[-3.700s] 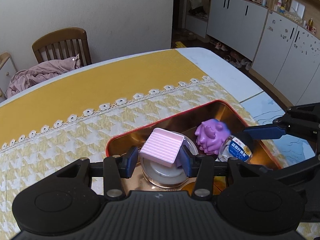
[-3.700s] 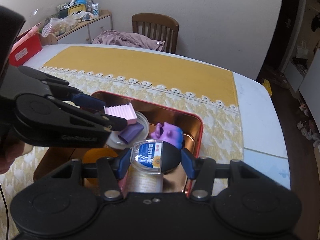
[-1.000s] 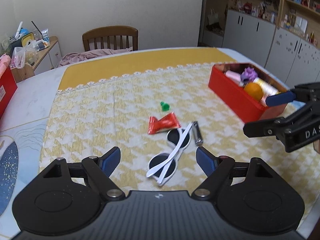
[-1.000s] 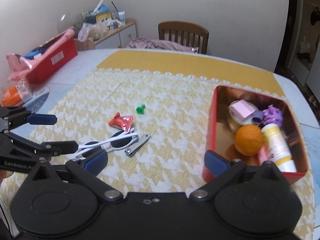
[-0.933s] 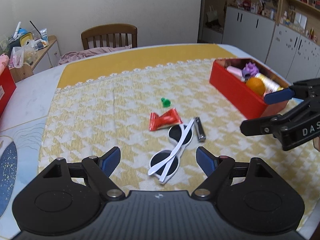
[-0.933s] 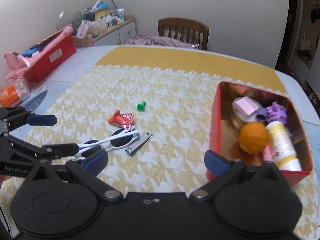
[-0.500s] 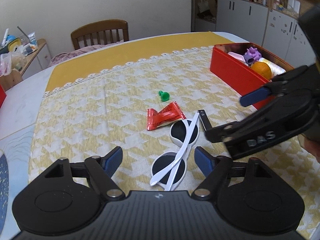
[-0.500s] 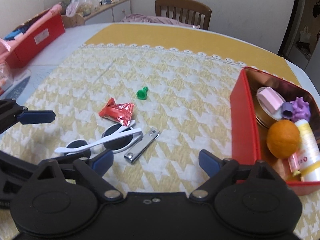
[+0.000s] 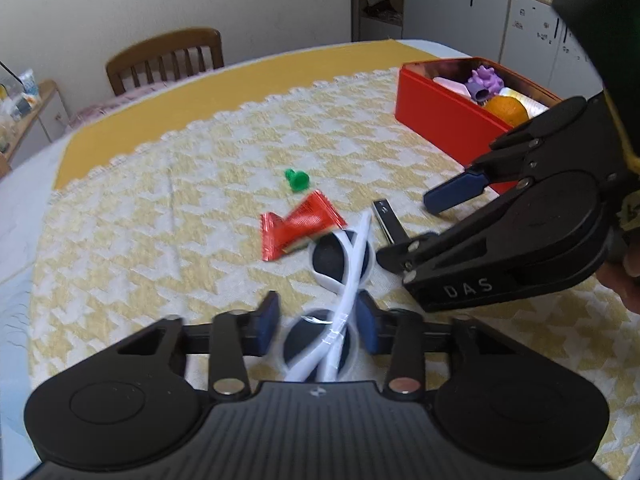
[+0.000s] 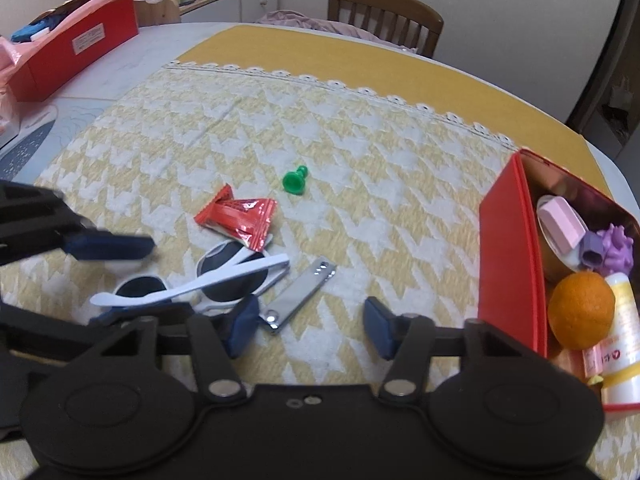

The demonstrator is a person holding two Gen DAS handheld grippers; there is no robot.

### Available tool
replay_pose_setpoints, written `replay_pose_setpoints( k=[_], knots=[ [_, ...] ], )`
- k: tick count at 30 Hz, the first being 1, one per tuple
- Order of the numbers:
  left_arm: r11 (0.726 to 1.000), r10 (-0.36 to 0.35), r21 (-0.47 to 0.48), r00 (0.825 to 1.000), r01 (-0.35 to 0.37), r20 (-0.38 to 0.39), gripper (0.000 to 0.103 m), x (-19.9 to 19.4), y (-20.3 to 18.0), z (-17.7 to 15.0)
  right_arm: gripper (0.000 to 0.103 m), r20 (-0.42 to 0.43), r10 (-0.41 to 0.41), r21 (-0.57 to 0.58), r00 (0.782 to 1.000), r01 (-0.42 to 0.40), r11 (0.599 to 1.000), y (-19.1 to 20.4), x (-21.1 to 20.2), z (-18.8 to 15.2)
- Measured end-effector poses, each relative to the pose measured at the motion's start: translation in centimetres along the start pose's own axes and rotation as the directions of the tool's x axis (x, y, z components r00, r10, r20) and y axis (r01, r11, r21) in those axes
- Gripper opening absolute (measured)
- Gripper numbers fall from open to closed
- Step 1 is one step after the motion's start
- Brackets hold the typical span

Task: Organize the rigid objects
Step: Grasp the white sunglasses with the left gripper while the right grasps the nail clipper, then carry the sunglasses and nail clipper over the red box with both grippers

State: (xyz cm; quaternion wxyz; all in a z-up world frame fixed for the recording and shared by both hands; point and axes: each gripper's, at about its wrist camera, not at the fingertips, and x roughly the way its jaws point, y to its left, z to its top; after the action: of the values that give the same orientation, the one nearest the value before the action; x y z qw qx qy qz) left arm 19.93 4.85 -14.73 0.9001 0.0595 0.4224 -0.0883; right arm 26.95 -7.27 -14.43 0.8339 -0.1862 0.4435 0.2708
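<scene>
Four loose things are lying on the desk: one pair of white sunglasses, one red snack packet, one green peg and one metal nail clipper. One red tin is sitting at the side, holding one orange, one purple spiky toy, one pink block and one white bottle, along with smaller bits too hidden to count. Two tools are showing, the left tool and the right tool, and one wooden chair is standing behind the desk.
</scene>
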Motion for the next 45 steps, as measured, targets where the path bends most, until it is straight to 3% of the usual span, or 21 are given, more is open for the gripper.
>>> replay_pose_setpoints(
  k=[4, 8, 11, 13, 20, 31, 45],
  knots=[
    [1.0, -0.011, -0.002, 1.0, 0.011, -0.005, 0.032, 0.3, -0.2, 0.3, 0.036, 0.002, 0.018, 0.004, 1.0, -0.018, 1.0, 0.2, 0.0, 0.1],
    [0.999, -0.026, -0.034, 1.0, 0.025, -0.014, 0.027, 0.3, -0.2, 0.6, 0.016, 0.005, 0.023, 0.001, 1.0, -0.023, 1.0, 0.4, -0.2, 0.2],
    [0.996, -0.04, -0.081, 0.999, 0.039, -0.016, 0.012, 0.2, 0.1, 1.0, 0.01, 0.005, 0.022, 0.016, 1.0, -0.022, 1.0, 0.2, -0.4, 0.0],
    [0.992, -0.055, -0.118, 0.998, 0.051, -0.033, 0.006, 0.2, 0.3, 1.4, 0.01, 0.012, 0.013, 0.026, 1.0, -0.014, 1.0, 0.0, -0.6, -0.2],
    [0.98, -0.064, -0.191, 0.997, 0.055, -0.044, 0.006, 0.0, 0.9, 1.4, 0.01, 0.052, 0.007, 0.054, 0.999, -0.01, 0.998, -0.9, -2.6, -1.0],
    [0.934, -0.092, -0.354, 0.993, 0.058, -0.08, 0.005, -1.7, 2.0, 1.1, 0.01, 0.135, 0.015, 0.087, 0.991, -0.027, 0.996, -3.3, -7.0, -2.5],
    [0.909, -0.07, -0.415, 0.996, 0.038, -0.062, 0.004, -4.5, -0.6, 3.0, 0.01, 0.253, 0.007, 0.162, 0.968, -0.05, 0.986, -9.7, -12.8, -4.1]
  ],
)
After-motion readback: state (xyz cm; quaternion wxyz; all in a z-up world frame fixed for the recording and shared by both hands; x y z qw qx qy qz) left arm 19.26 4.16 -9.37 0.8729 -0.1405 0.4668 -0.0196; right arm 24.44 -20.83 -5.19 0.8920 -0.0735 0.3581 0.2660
